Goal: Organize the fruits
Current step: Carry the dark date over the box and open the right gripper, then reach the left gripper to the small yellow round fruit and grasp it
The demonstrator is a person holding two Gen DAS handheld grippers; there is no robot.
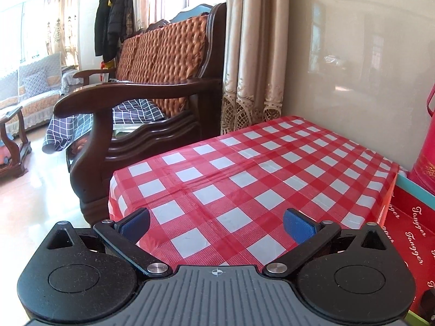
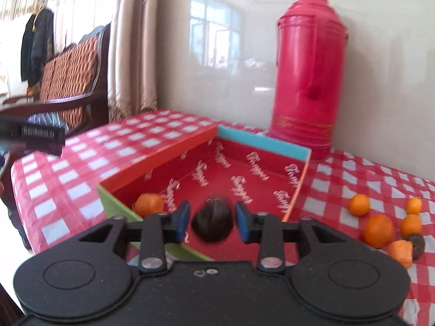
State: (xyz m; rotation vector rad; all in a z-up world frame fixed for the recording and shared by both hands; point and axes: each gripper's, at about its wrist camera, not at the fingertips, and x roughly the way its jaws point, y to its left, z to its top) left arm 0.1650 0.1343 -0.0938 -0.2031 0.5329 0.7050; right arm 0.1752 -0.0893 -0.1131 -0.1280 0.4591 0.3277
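Note:
In the right wrist view, a shallow red box [image 2: 168, 146] with printed lettering lies on the checked tablecloth. My right gripper [image 2: 212, 218] hovers over its near end, jaws apart, with a dark brown round fruit [image 2: 212, 224] between the pads; small gaps show on both sides, so it looks released. An orange piece [image 2: 149, 204] lies in the box's near left corner. Several oranges [image 2: 378, 230] and a dark fruit [image 2: 417, 244] lie on the cloth to the right. My left gripper [image 1: 216, 225] is open and empty above the cloth; the box edge [image 1: 407, 233] shows at its right.
A tall red thermos [image 2: 310, 73] stands behind the box against the glossy wall. A wooden armchair [image 1: 152, 87] with a woven back sits left of the table [image 1: 244, 168]. Curtains [image 1: 252, 54] hang behind the table's far corner.

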